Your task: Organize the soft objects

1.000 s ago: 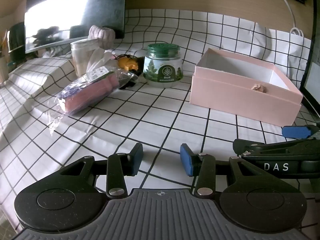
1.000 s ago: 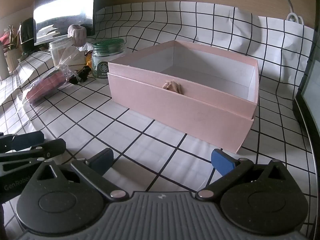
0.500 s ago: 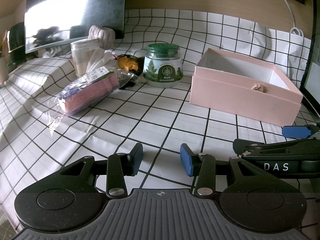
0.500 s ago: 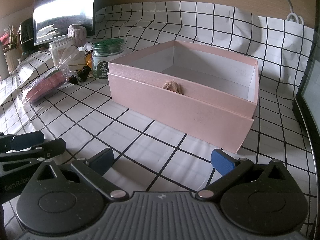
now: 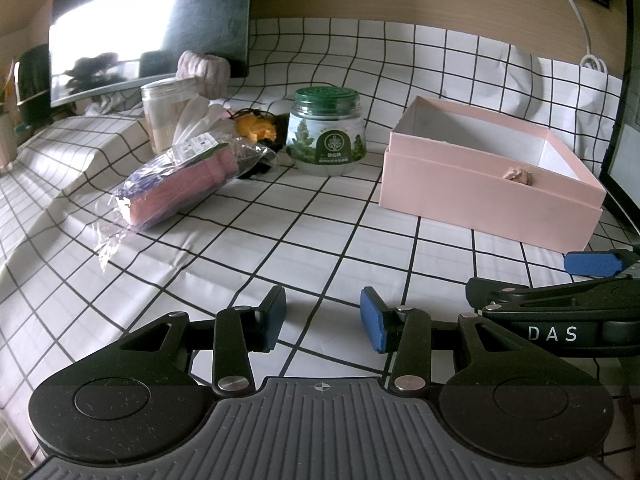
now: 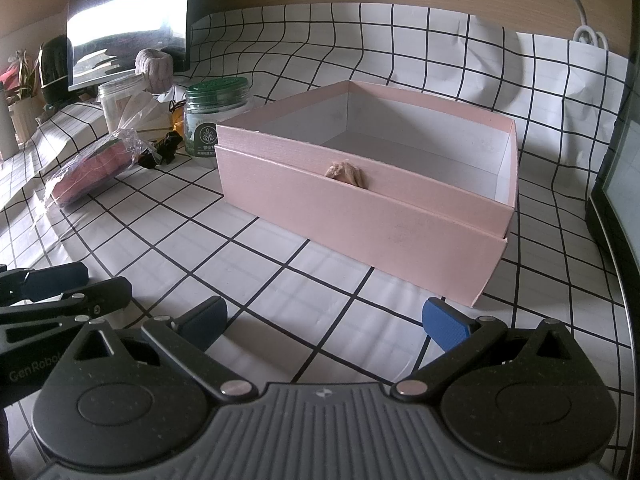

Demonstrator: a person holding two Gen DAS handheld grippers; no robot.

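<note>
The left hand-held gripper (image 5: 323, 318) hangs low over the surface (image 5: 328, 232), which is covered in a white cloth with a black grid; its two blue pads stand apart with only bare cloth between them. The right hand-held gripper (image 6: 325, 319) sits just beside it, its jaws spread wider, also with nothing between the pads. In the left wrist view one finger of the right tool shows at the right edge, and in the right wrist view a finger of the left tool shows at the left edge.

An open pink box (image 6: 360, 204) stands on the surface ahead of the right hand-held gripper, its inside white. A small beige soft tuft (image 6: 346, 172) sits at the top edge of its near wall; whether it lies on the rim or hangs from it cannot be told.

To the left lies a clear plastic bag with a folded pink cloth (image 5: 180, 178) inside, resting flat on the surface, well apart from the box. Behind it are a yellow and black soft toy (image 5: 256, 128), partly hidden by the bag, a clear jar with a green lid and a tree label (image 5: 326, 132), and a tall clear canister (image 5: 164, 112). A pinkish knitted item (image 5: 204, 72) sits further back, beside a dark monitor (image 5: 152, 24). A white cable (image 5: 576, 12) runs down the wooden wall at the far right
</note>
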